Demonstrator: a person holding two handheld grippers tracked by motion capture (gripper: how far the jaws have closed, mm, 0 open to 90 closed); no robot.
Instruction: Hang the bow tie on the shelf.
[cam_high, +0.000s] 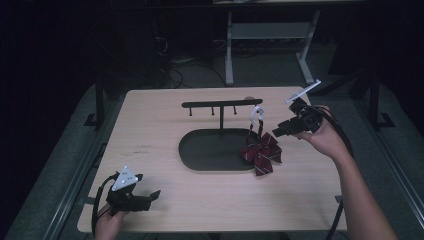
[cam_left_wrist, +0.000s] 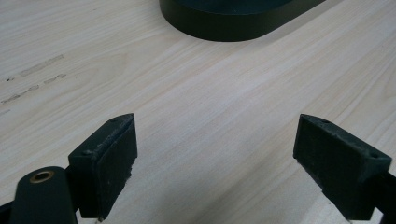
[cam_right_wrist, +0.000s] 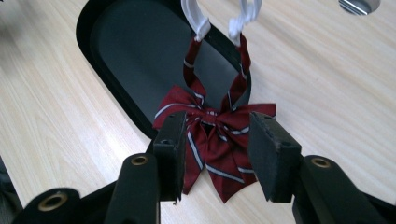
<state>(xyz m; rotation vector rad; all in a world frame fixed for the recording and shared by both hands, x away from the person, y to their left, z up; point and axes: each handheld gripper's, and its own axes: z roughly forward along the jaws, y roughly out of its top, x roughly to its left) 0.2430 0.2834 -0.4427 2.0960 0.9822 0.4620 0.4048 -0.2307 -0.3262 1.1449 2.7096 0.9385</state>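
A dark red striped bow tie (cam_high: 262, 152) (cam_right_wrist: 215, 135) hangs by its white strap (cam_high: 257, 116) (cam_right_wrist: 201, 18) from the right end of a black T-shaped stand (cam_high: 222, 105). Its lower part rests over the rim of the stand's oval base (cam_high: 210, 150) (cam_right_wrist: 130, 51). My right gripper (cam_high: 277, 131) (cam_right_wrist: 217, 123) hovers just right of the strap, open, its jaws framing the bow tie from above without touching it. My left gripper (cam_high: 152, 196) (cam_left_wrist: 217, 119) is low at the table's front left, wide open over bare wood, with the base's edge (cam_left_wrist: 233, 18) ahead of it.
The light wooden table (cam_high: 150, 115) has its front edge right by the left hand. A small round metal fitting (cam_right_wrist: 358, 4) sits in the tabletop beyond the stand. A white desk frame (cam_high: 265, 30) stands on the dark floor behind the table.
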